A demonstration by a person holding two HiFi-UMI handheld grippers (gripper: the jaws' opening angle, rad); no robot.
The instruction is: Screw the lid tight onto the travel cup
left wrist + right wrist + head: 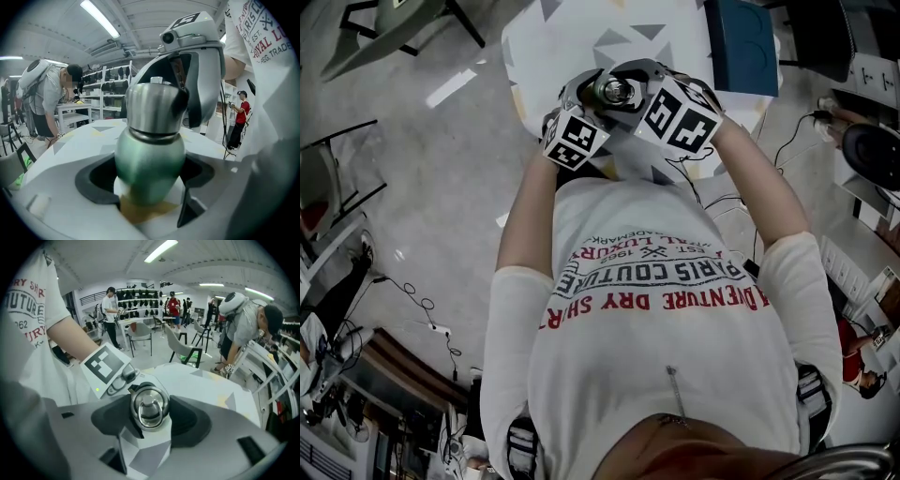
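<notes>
The travel cup has a green body and a steel lid with a ring on top. It is held upright above the white table, close in front of the person's chest. My left gripper is shut on the green body low down. My right gripper comes from above, its dark pads closed against both sides of the lid. In the head view the lid shows between the left gripper and the right gripper. The cup's base is hidden.
A blue box lies at the table's far right corner. Cables run over the floor to the left. A person bends over beside the table, others stand by shelves, and chairs stand beyond the table.
</notes>
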